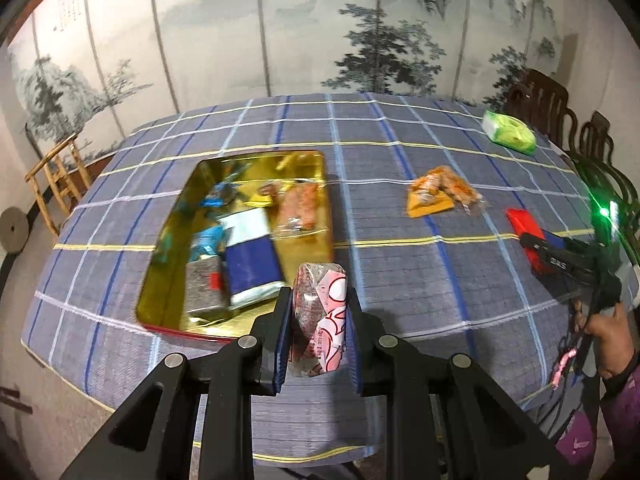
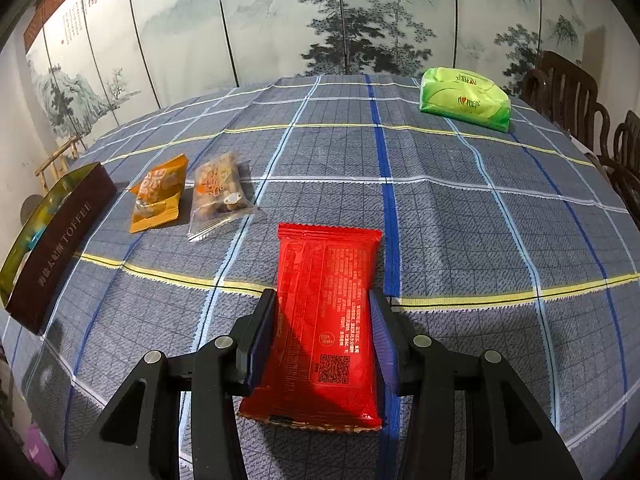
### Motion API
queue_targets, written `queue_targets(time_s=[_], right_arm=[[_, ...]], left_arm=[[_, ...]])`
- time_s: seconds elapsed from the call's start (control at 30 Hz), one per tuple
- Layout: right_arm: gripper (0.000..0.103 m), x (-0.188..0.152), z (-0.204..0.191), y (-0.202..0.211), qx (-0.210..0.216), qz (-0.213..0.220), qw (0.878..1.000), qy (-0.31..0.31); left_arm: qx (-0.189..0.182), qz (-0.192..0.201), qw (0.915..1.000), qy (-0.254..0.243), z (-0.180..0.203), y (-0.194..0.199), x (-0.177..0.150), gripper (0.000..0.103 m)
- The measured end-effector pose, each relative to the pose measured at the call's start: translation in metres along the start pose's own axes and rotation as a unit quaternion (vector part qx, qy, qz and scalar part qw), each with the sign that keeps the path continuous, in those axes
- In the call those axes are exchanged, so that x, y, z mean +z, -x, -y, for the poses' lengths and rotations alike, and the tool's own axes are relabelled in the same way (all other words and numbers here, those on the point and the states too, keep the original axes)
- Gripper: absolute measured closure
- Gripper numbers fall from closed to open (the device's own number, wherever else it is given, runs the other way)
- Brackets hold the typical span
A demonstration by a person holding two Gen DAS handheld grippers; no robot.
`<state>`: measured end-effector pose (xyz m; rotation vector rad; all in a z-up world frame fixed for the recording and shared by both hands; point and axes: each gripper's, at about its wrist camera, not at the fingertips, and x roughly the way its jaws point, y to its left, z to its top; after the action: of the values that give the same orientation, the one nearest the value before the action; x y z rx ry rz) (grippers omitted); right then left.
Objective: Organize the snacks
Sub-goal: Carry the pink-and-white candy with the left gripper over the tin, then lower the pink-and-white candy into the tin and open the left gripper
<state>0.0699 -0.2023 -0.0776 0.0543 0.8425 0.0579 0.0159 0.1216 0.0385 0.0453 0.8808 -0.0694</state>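
My left gripper [image 1: 319, 296] is shut on a pink-and-white wrapped snack [image 1: 320, 320], held above the table just right of the gold tin's near corner. The open gold tin [image 1: 260, 155] holds several packets, among them a blue-and-white one [image 1: 252, 260]. In the right wrist view my right gripper [image 2: 322, 298] is shut on a red packet [image 2: 328, 320] that lies flat on the cloth, a pad against each long side. The left wrist view shows that gripper [image 1: 532, 240] and the red packet [image 1: 524, 220] at the right, with a person's hand behind.
An orange packet [image 2: 158, 196] and a clear packet [image 2: 220, 192] lie side by side between the tin [image 2: 60, 232] and the red packet. A green tissue pack [image 2: 464, 100] sits at the far right. Dark chairs [image 2: 568, 88] line the table's right edge; a painted screen stands behind.
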Motion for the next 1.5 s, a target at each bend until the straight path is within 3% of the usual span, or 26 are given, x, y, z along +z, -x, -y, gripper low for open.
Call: queue_targets(time_s=[0.53,1.5], right_arm=[[0.056,0.000,0.001,0.000,0.002,0.001,1.000,-0.001],[0.056,0.000,0.001,0.001,0.002,0.001,1.000,-0.001]], left_arm=[[0.061,0.001,0.9968,0.051,-0.071,-0.007,0.011,0.082],[0.032,0.006,0.9995,0.007,-0.042,-0.058,0.026,0.082]])
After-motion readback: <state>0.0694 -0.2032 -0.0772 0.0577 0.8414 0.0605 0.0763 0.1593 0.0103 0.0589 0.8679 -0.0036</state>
